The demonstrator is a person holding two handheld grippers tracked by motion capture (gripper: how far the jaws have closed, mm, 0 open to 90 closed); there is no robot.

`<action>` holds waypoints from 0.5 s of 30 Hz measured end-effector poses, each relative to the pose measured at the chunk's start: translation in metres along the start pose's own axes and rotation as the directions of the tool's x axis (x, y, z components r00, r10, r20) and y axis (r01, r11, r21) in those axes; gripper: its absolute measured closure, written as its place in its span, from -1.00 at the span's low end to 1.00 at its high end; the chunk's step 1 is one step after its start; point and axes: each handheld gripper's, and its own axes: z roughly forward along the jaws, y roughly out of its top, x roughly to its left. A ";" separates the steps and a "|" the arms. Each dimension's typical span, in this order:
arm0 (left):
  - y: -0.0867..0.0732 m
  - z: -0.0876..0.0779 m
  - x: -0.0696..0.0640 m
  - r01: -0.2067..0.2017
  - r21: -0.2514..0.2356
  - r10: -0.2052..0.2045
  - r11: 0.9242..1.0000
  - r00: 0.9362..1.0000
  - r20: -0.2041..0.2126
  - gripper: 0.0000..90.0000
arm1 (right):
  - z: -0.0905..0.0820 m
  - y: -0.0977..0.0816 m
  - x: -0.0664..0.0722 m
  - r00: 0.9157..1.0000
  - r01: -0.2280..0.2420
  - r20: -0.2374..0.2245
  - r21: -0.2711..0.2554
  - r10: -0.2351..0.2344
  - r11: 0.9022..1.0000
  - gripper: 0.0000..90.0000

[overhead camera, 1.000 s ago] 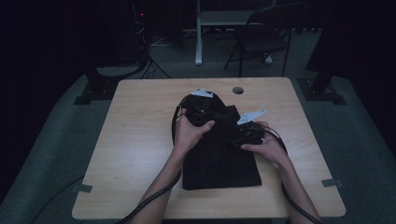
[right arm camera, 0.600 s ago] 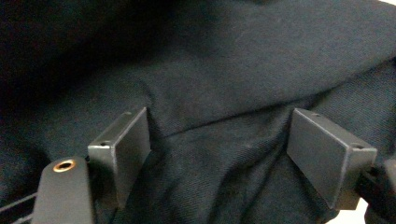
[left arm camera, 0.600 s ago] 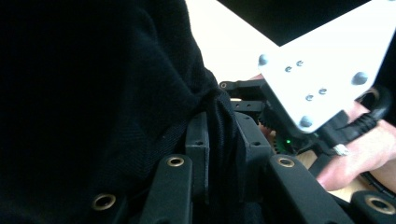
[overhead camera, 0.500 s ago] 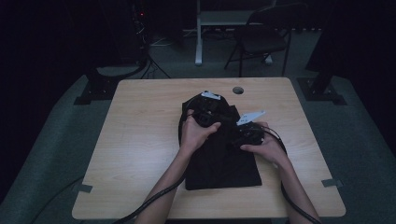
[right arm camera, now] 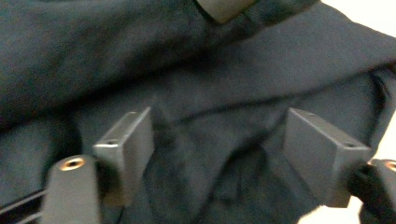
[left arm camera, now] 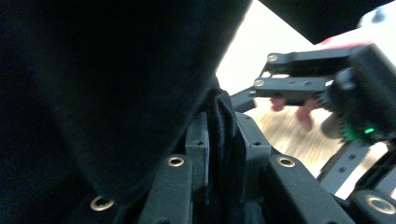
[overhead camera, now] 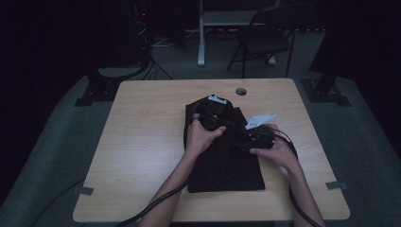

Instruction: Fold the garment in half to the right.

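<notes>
With the left gripper (overhead camera: 211,115) pinching a fold of the black garment (overhead camera: 227,161) between its fingers (left arm camera: 198,149), the right gripper (overhead camera: 259,137), fingers (right arm camera: 126,140) spread and just closing over loose cloth on the worktop (overhead camera: 142,142), should take a full fold before any pull

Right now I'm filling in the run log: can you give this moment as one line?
left claw: shut on black garment | right claw: open over the cloth, just been closing | wooden table

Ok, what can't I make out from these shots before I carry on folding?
- High view: the tongs' tips are hidden by the hands and the dark cloth.
- Left gripper view: the cloth drapes over the lens side, hiding the table beneath; the right tongs are blurred.
- Right gripper view: the cloth's edges are cut off, so its shape is unclear.
</notes>
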 end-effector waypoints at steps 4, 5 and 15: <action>-0.001 0.004 0.002 0.008 0.009 -0.008 1.000 1.000 0.003 0.75 | -0.004 -0.008 -0.004 0.999 -0.024 0.028 0.041 0.023 0.999 -0.34; -0.001 0.005 0.002 0.009 0.010 -0.009 1.000 1.000 0.003 0.75 | -0.002 -0.010 -0.005 0.999 -0.031 0.037 0.058 0.029 0.998 -0.34; 0.000 0.012 -0.007 0.019 0.027 -0.019 0.999 1.000 0.023 0.75 | 0.001 -0.012 -0.010 0.995 -0.097 -0.016 0.044 0.097 0.994 -0.16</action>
